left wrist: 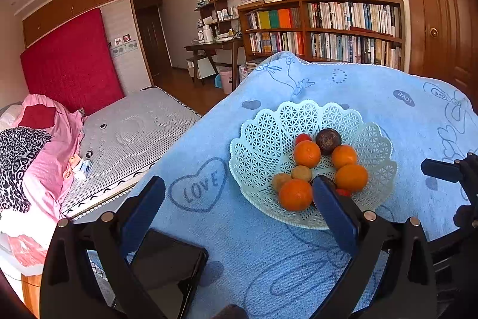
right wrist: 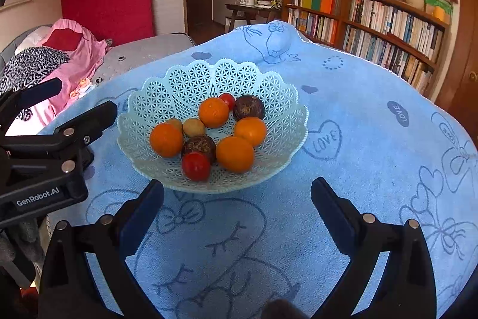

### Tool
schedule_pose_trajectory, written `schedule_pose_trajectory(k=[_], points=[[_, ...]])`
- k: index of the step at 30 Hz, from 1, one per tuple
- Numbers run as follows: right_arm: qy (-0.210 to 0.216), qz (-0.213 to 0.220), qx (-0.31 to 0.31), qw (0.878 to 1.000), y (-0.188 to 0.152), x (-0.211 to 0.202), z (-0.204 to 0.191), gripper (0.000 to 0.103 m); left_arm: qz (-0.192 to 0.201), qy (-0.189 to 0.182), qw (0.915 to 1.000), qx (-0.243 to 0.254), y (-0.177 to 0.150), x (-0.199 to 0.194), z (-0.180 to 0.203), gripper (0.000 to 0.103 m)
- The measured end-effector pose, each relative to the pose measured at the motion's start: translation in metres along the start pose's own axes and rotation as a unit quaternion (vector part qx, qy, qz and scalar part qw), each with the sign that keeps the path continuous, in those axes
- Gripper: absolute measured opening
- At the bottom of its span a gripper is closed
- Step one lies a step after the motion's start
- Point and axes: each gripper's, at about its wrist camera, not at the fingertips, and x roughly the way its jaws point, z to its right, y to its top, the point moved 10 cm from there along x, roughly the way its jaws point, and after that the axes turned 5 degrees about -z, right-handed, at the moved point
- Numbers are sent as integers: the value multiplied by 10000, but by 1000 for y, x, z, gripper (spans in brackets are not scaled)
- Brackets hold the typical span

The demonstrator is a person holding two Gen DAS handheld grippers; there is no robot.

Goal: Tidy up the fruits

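A pale green lattice basket (left wrist: 263, 133) (right wrist: 185, 79) sits on a blue towel (left wrist: 254, 259) (right wrist: 373, 175). It holds several oranges (left wrist: 306, 153) (right wrist: 234, 154), two dark round fruits (left wrist: 328, 141) (right wrist: 248, 107), red tomatoes (right wrist: 195, 166) and small brown fruits (left wrist: 301, 173) (right wrist: 194, 127). My left gripper (left wrist: 239, 199) is open and empty at the basket's near left side; its right finger (left wrist: 334, 214) overlaps the basket's front rim in this view. My right gripper (right wrist: 237, 199) is open and empty just in front of the basket. The left gripper (right wrist: 86, 96) also shows at the left of the right wrist view.
A black phone (left wrist: 167, 265) lies on the towel under my left gripper. A bed (left wrist: 128, 133) with pink bedding lies beyond the towel's left edge. A bookshelf (left wrist: 328, 29) and a desk (left wrist: 215, 47) stand behind; a wooden door (left wrist: 439, 20) is at the right.
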Motion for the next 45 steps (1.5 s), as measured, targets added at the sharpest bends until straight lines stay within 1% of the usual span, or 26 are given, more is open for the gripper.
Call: schedule_pose_trajectory(k=[3, 9, 14, 19, 21, 45], points=[[-235, 38, -169, 9996, 0, -4, -1, 98, -30, 29, 10000, 61, -3, -1, 2, 100], [-628, 129, -281, 9975, 0, -13, 2, 98, -78, 42, 9998, 178, -10, -1, 6, 100], [-813, 163, -278, 9962, 1, -15, 8, 98, -95, 50, 9997, 241, -14, -1, 8, 100], [-979, 255, -458, 9938, 2, -18, 5, 98, -118, 67, 9996, 255, -16, 0, 8, 100], [-1067, 291, -528, 9925, 2, -19, 5, 98, -105, 132, 9994, 302, -17, 0, 8, 100], [-1099, 291, -629, 9915, 0, -22, -4, 98, -101, 151, 9994, 298, -18, 0, 6, 100]])
